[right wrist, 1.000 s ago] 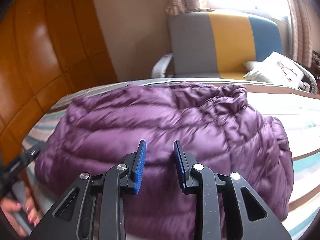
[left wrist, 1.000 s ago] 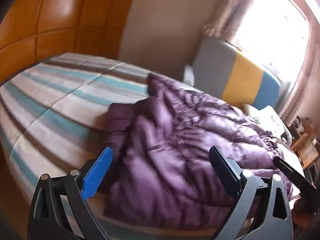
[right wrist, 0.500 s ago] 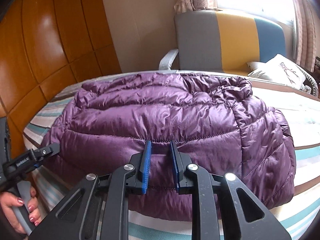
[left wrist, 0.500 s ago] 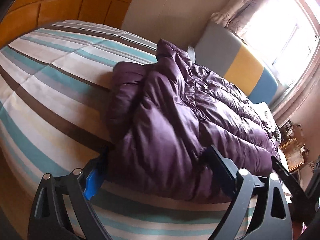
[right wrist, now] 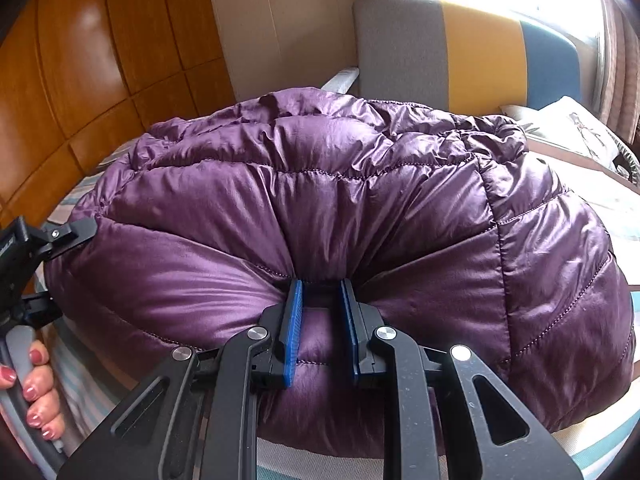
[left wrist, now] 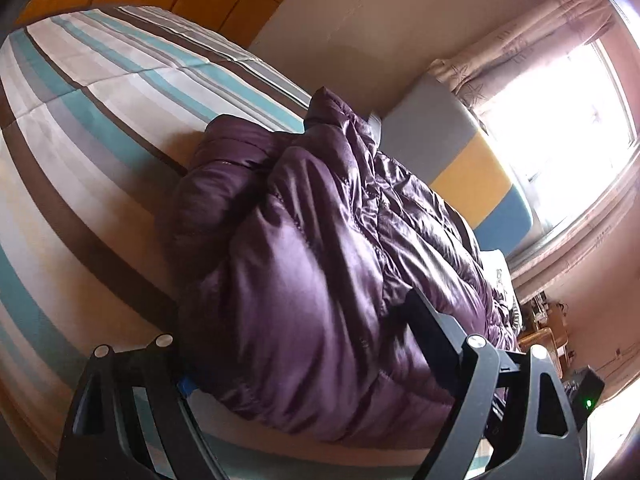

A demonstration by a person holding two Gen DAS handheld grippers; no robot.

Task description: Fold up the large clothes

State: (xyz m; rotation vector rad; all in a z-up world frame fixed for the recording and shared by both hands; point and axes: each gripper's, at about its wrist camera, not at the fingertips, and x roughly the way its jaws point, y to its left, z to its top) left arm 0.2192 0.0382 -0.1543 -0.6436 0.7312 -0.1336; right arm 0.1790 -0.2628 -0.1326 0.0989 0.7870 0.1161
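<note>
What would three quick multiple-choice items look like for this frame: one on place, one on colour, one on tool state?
1. Where does the puffy quilted purple down jacket lie?
A. On the striped bedspread
B. On the armchair
C. On the floor

2. Which colours band the back of the upholstered armchair?
A. Red, white, green
B. Grey, yellow, blue
C. All black

3. What is the right tool doing?
A. Open, clear of the jacket
B. Holding a pillow
C. Pinching a fold of the jacket

Answers:
1 A, bedspread stripes show beside and under the jacket in the left wrist view.
2 B, the three bands stand side by side behind the bed.
3 C, fabric bunches and creases between its blue pads.
</note>
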